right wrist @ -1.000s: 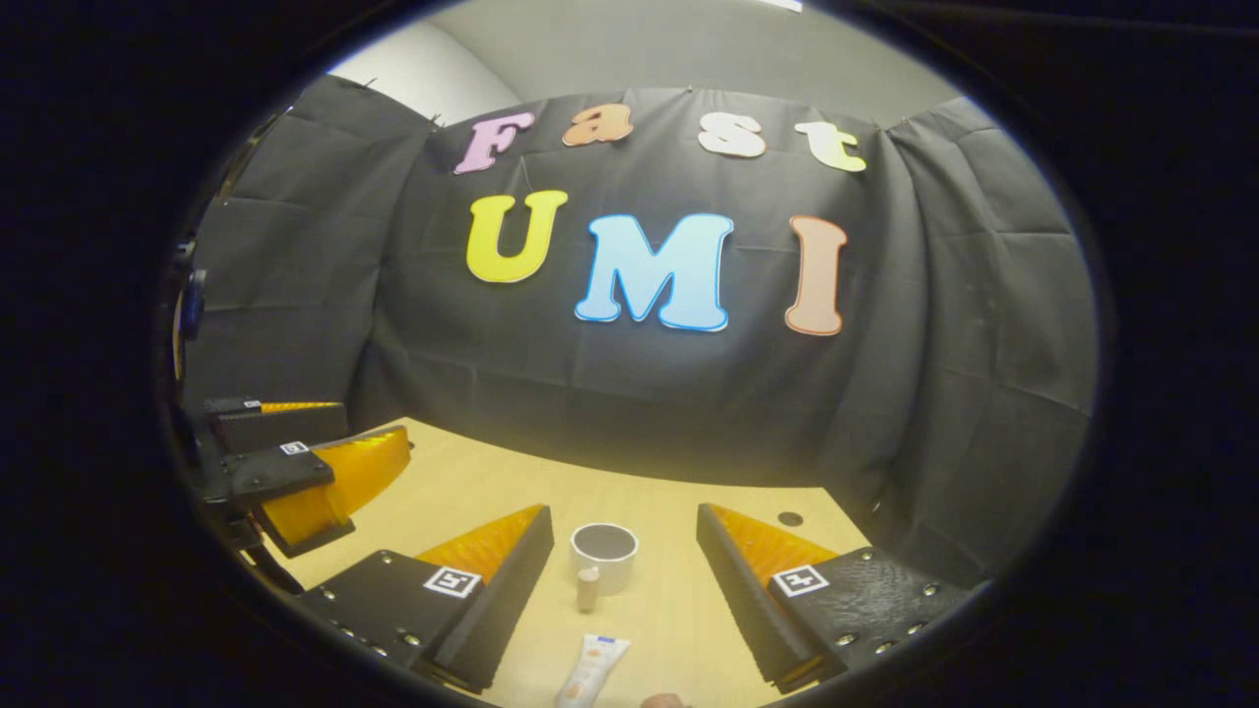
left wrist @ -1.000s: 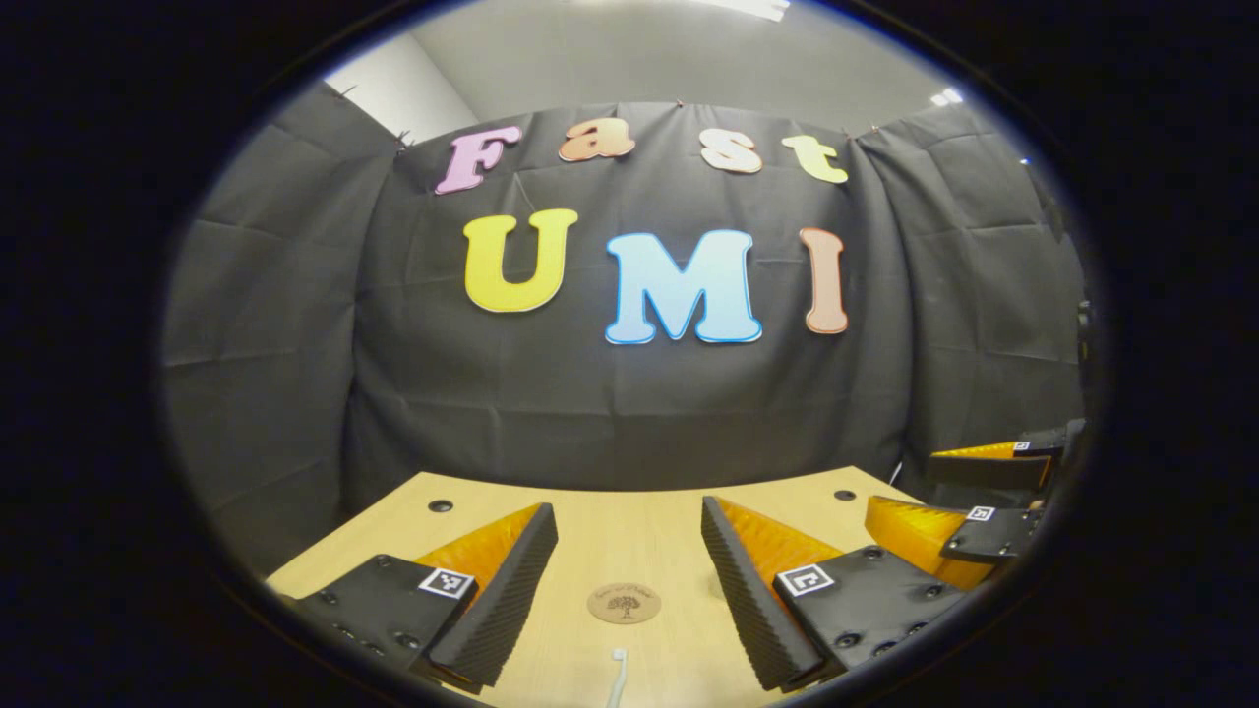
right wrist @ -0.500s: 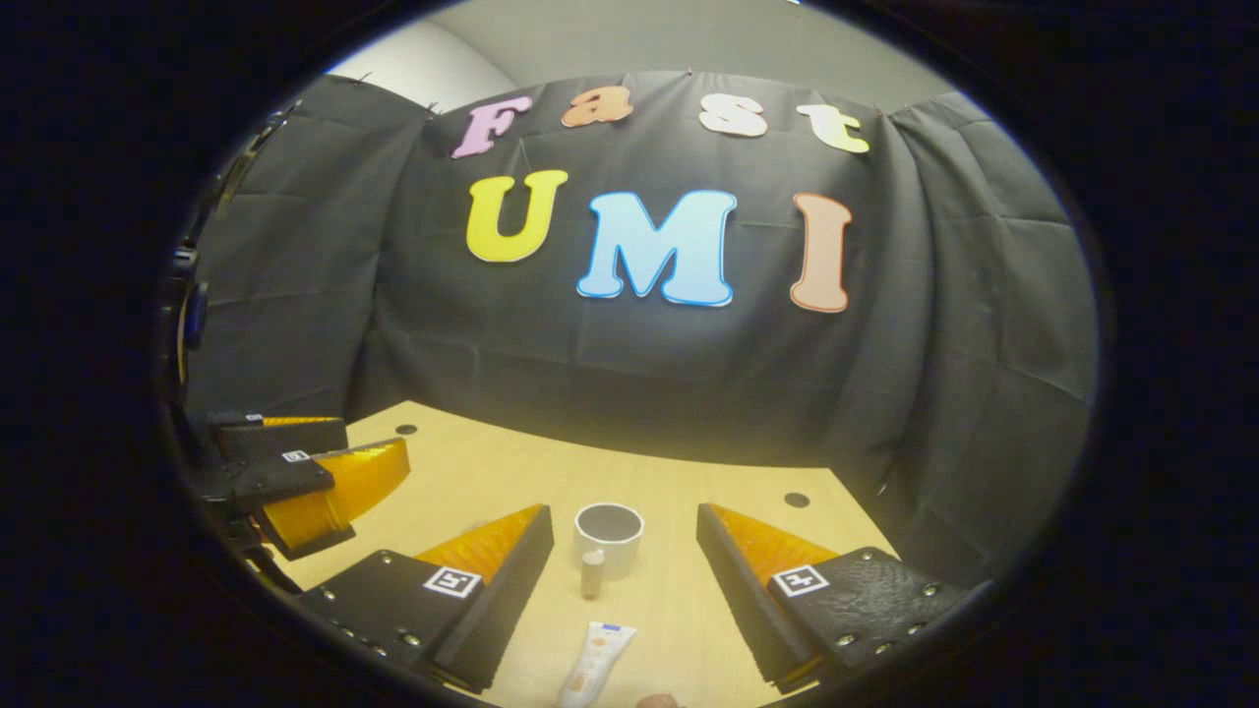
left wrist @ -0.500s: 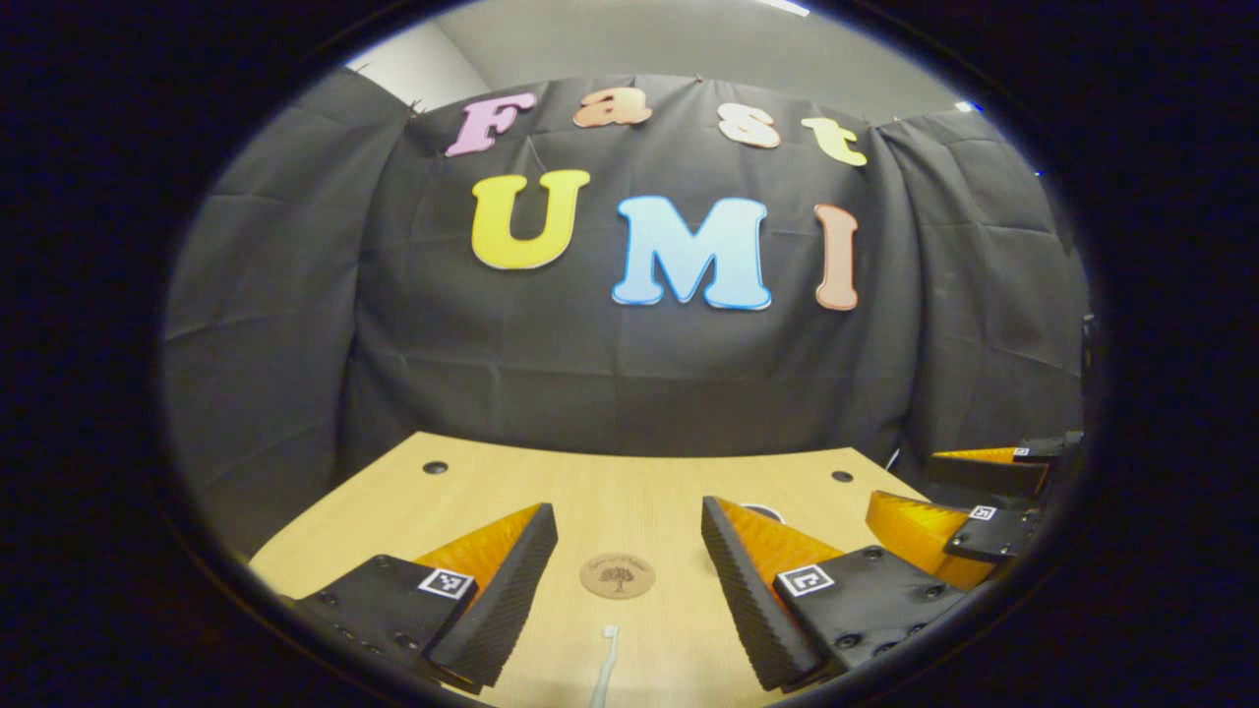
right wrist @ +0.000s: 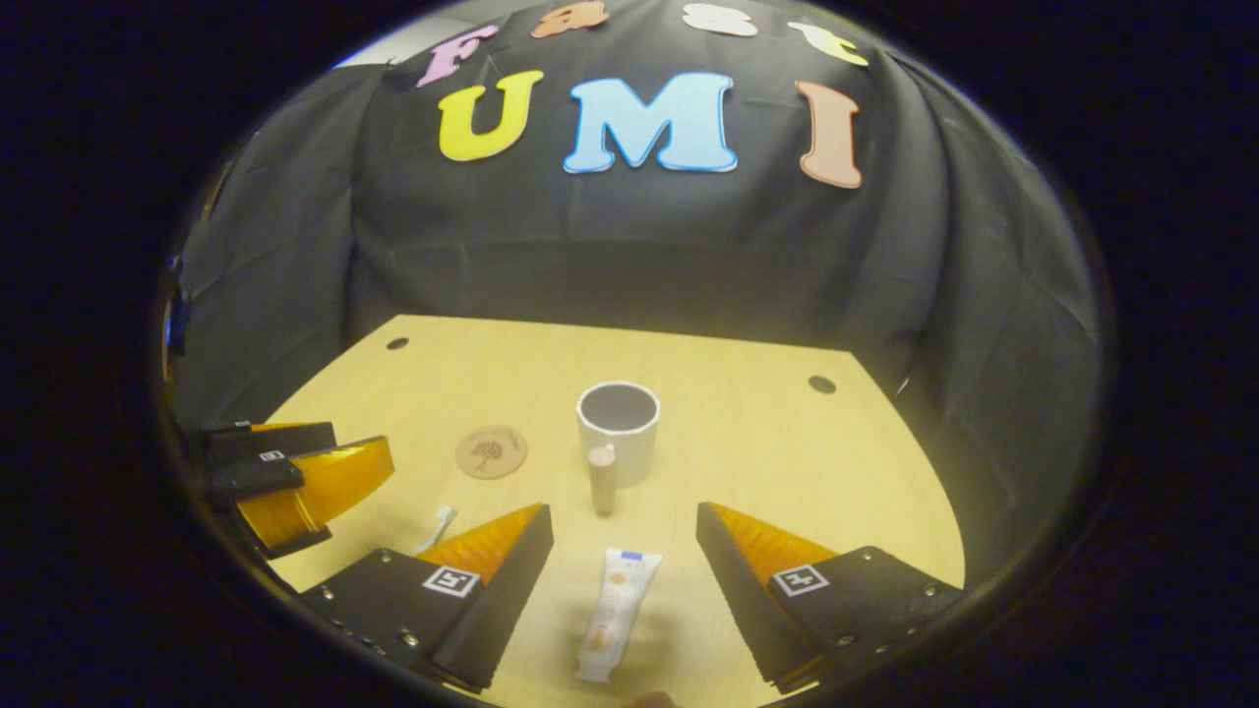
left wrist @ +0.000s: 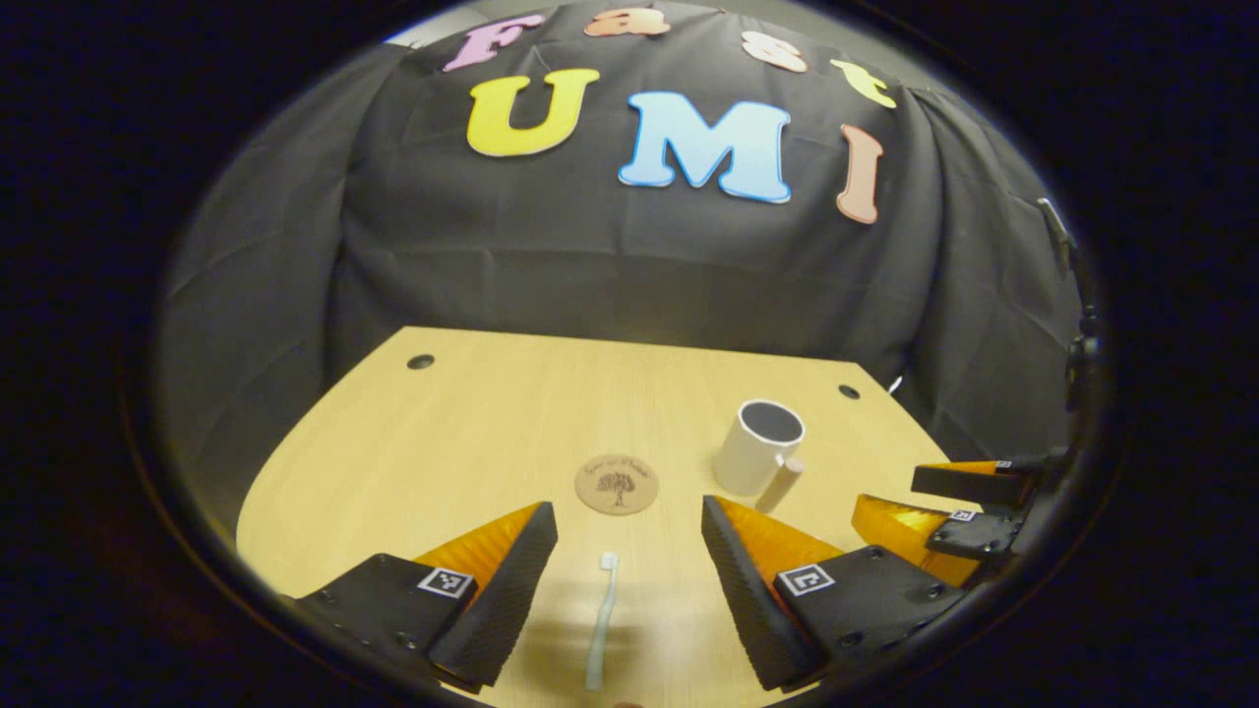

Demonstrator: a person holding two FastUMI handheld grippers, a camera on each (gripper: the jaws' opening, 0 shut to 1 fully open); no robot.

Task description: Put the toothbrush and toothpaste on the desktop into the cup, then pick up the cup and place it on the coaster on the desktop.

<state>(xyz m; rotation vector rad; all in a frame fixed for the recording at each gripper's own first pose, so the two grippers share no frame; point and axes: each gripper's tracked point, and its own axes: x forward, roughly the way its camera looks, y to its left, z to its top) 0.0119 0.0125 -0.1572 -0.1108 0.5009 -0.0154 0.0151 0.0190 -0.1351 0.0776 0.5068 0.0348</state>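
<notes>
One cup point(right wrist: 618, 431) stands upright on the wooden table point(right wrist: 748, 452), white outside and dark inside, with nothing visible in it; its pale wooden handle point(right wrist: 601, 477) sticks out toward the right gripper. In the left gripper view the same cup point(left wrist: 757, 447) sits right of the round cork coaster point(left wrist: 617, 484), apart from it. The toothbrush point(left wrist: 600, 619) lies flat between the spread fingers of the left gripper point(left wrist: 627, 600), head toward the coaster — the fingers are wide apart and touch nothing. The toothpaste point(right wrist: 617, 615) tube lies flat between the fingers of the right gripper point(right wrist: 624, 595), cap end nearer the cup; these fingers too gape wide and hold nothing. In the right gripper view the coaster point(right wrist: 491, 451) lies left of the cup, and the toothbrush point(right wrist: 436, 527) head peeks past the near finger — beyond it, the left gripper point(right wrist: 295, 482) hovers at the table's edge.
</notes>
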